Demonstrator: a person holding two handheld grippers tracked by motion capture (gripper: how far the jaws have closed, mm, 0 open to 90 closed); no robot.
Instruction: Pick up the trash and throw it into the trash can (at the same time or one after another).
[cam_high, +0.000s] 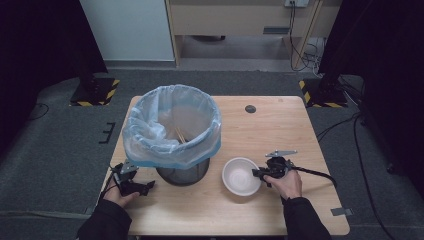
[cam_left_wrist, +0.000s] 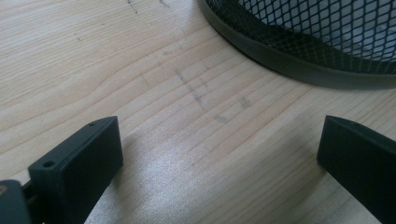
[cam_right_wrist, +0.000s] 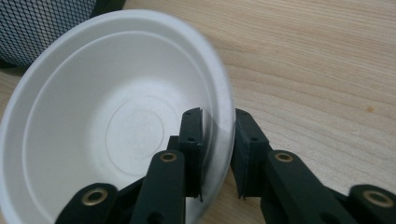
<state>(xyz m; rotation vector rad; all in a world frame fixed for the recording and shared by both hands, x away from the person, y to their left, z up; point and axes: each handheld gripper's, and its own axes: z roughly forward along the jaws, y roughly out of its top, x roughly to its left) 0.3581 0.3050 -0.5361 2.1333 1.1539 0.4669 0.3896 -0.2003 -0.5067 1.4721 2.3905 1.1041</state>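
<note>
Right claw (cam_high: 257, 173) was clamped on the near rim of the white paper bowl (cam_high: 240, 175) — one jaw inside the wall, the other outside, as the right gripper view showed, with the bowl (cam_right_wrist: 116, 116) tipped a little off the wood. The bowl sat on the tabletop (cam_high: 270, 130) just right of the black mesh wastebasket (cam_high: 181, 172), near but not touching it. The basket carried a pale blue plastic liner (cam_high: 172, 127) folded over its rim, thin wooden sticks (cam_high: 179, 135) inside. Left claw (cam_high: 149, 186) rested low at the basket's left — jaws wide apart over bare wood, nothing between them; the left gripper view caught the basket's base ring (cam_left_wrist: 299, 65) just beyond.
</note>
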